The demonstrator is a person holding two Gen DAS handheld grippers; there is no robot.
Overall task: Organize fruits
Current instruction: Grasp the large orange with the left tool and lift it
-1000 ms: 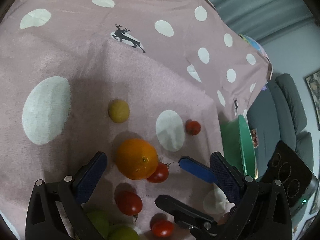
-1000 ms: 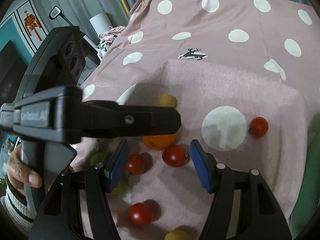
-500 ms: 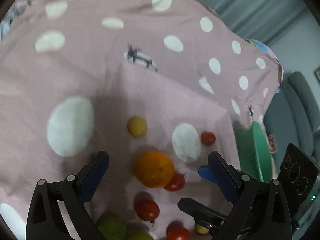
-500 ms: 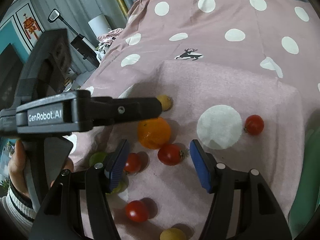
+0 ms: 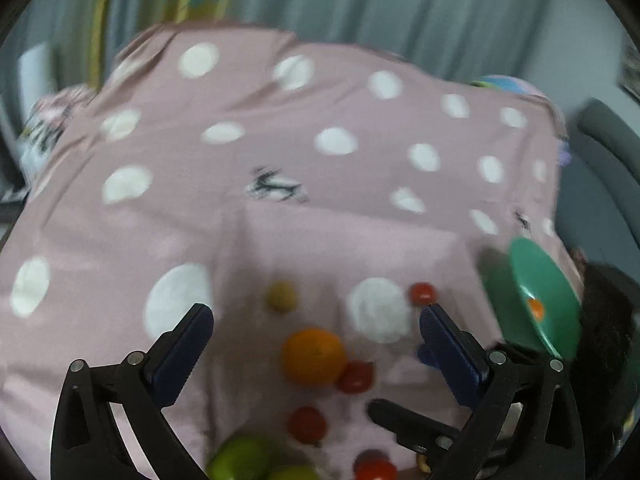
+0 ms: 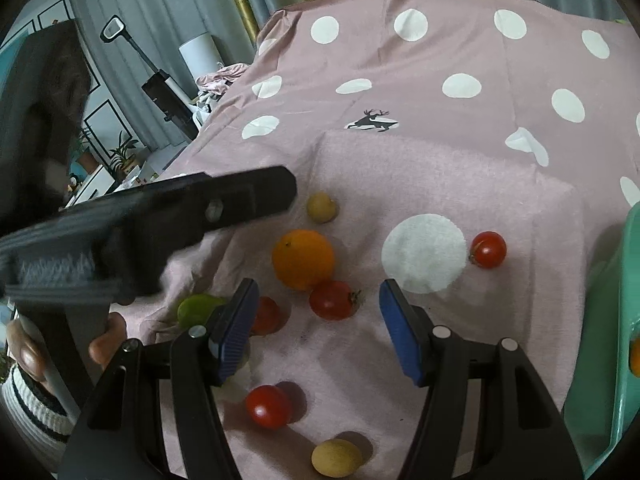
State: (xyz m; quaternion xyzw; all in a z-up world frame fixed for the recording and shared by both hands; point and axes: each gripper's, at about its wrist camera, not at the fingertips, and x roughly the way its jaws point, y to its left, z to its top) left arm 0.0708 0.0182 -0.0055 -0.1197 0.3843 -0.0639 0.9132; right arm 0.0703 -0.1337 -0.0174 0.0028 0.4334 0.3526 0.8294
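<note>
Round orange [image 6: 303,258] (stem dimple upward-left)

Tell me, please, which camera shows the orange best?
The right wrist view: there the orange is sharp and unobstructed, touching a tomato. The left wrist view also shows it whole, but blurred.

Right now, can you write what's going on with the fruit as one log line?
left gripper: open, empty | right gripper: open, empty, above tomato | orange: on cloth | green bowl: holds one orange fruit
</note>
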